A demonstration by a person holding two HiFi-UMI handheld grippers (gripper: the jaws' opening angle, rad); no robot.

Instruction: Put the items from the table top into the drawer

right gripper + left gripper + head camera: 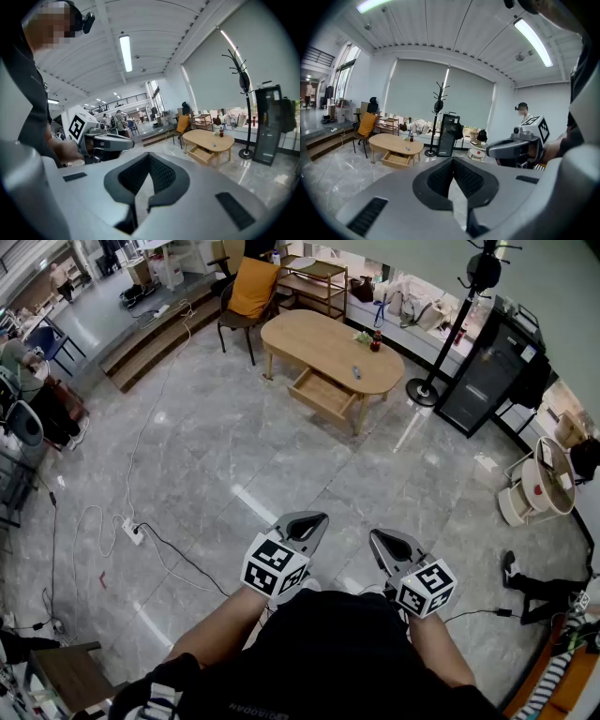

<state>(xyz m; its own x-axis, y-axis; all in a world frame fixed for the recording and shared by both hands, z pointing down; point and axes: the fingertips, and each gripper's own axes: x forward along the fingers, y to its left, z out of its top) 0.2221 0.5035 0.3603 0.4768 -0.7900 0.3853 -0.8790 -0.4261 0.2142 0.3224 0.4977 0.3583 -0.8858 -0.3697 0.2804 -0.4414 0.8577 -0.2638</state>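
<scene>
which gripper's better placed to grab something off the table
Right gripper, barely: like the left gripper, it is shut, empty and far from the table, but the bottle lines up with it.

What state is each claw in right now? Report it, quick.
Left claw: closed, holding nothing.
Right claw: closed, holding nothing.

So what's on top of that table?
A dark bottle, a small green thing beside it, and a small grey thing nearer the drawer. Nothing covers the table top, but they're too small to name.
</scene>
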